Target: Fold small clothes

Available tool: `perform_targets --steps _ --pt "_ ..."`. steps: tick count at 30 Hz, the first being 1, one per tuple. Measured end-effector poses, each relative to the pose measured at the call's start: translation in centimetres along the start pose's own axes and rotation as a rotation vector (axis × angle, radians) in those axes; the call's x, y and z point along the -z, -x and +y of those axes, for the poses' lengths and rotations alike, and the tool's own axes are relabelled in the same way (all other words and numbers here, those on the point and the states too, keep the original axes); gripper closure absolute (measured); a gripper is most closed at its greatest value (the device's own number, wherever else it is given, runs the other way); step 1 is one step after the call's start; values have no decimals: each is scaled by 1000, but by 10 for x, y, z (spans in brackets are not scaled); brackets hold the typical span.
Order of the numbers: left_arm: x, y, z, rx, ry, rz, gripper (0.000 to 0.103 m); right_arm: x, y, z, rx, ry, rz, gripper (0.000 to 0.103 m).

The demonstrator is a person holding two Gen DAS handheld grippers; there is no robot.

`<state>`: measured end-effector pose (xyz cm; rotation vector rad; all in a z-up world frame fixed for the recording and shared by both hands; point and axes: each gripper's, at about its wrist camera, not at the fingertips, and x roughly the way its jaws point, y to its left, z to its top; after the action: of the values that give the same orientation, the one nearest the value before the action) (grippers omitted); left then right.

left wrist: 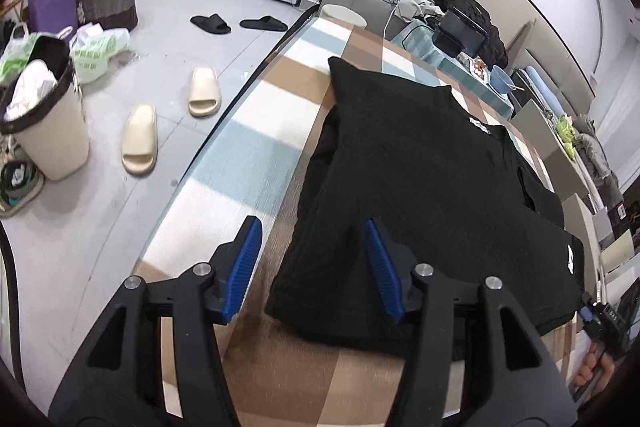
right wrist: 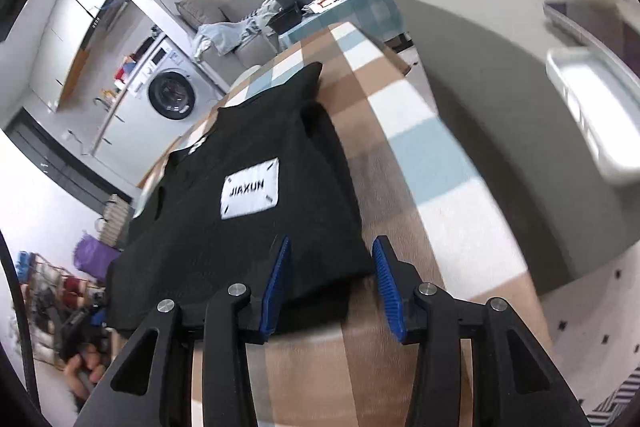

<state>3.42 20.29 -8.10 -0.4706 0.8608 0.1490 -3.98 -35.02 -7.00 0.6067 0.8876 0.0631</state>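
I am hovering my left fingers [left wrist: 314, 267] and right fingers [right wrist: 330, 281], both partly open and holding nothing, over the two near corners of the black garment [left wrist: 420, 167] lying flat on the checked tabletop [left wrist: 248, 155], its long axis stretching away from me.
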Motion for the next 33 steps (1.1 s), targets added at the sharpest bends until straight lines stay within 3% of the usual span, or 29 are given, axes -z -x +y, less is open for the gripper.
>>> perform_targets --steps 7,10,13,19,22,24,29,33 --pt "18 10 6 4 25 30 50 1 5 2 -58 -13 -6 60" --pt "24 12 5 -5 24 51 47 0 19 9 -211 8 -59 60" --pt "32 11 7 5 37 77 47 -2 13 7 -272 -26 -36 60" --pt "29 9 9 32 73 66 47 1 1 16 -255 -21 -11 60" --pt "24 21 -3 120 43 4 47 3 0 25 -235 6 -18 60" --pt "21 26 -12 139 0 -15 47 4 0 28 -216 21 -17 60" --pt "15 13 -8 83 18 28 47 7 -2 32 -172 40 -14 60" --pt "18 10 -8 93 29 44 47 10 -1 32 -158 59 -18 60"
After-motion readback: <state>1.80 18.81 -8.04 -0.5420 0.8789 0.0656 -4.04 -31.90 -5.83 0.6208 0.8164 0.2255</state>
